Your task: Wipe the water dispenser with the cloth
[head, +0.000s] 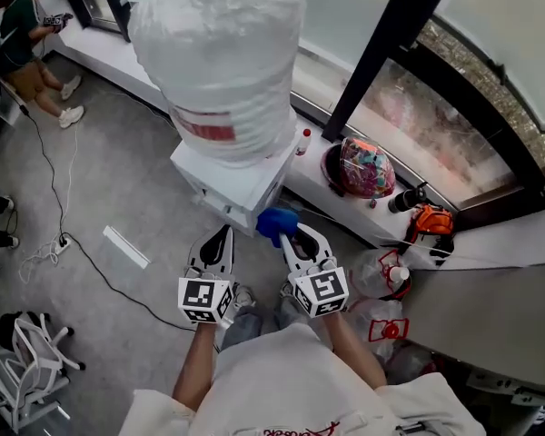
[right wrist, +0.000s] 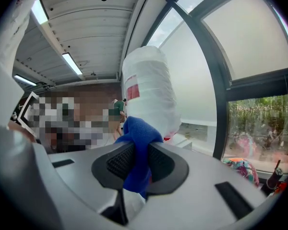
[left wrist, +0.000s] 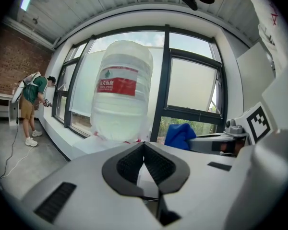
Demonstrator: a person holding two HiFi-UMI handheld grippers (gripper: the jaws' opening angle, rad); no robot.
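Our right gripper (head: 291, 236) pinches the cloth (head: 277, 222), the water dispenser (head: 232, 184) just ahead. Our left gripper (head: 220, 240) beside it is closed, empty; wiping looks barely begun.

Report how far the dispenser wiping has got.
Done: the blue cloth is picked up, clamped in the right tool. In hand: it is held at the front corner of the water dispenser; contact cannot be judged. Left: the wiping itself, since no wiped surface shows. The left tool is shut and empty.
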